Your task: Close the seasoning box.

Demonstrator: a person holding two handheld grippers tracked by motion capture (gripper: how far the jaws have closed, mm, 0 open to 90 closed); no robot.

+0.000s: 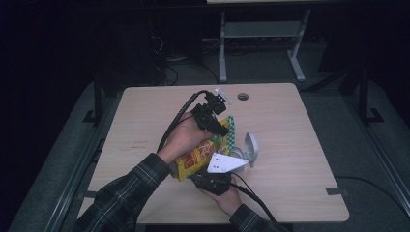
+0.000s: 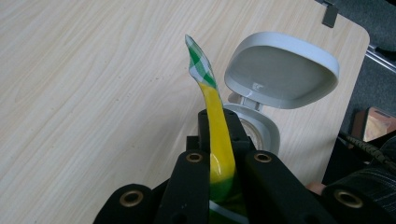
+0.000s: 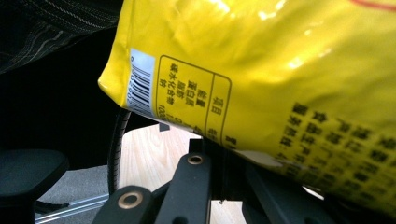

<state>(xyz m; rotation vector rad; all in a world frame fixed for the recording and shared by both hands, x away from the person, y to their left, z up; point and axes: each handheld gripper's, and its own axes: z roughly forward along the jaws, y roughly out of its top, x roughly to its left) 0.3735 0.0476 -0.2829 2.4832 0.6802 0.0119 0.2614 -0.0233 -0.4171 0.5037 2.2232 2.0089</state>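
A yellow snack bag (image 1: 193,158) with red print hangs above the wooden table (image 1: 300,145), held between both grippers. My left gripper (image 1: 219,127) is shut on the bag's flat top seal (image 2: 215,140), whose green-checked end (image 2: 198,60) sticks up past the jaws of the left gripper (image 2: 219,120). My right gripper (image 1: 205,178), with its grey plate (image 1: 225,164) on top, is at the bag's lower end. In the right gripper view the bag (image 3: 280,70) shows a barcode and printed text, and the right gripper (image 3: 224,154) is shut on its bottom edge.
A white container (image 1: 249,149) stands on the table just right of the bag with its hinged lid (image 2: 280,70) open. A cable hole (image 1: 242,96) is near the far edge. A grey metal frame (image 1: 261,43) stands on the floor beyond.
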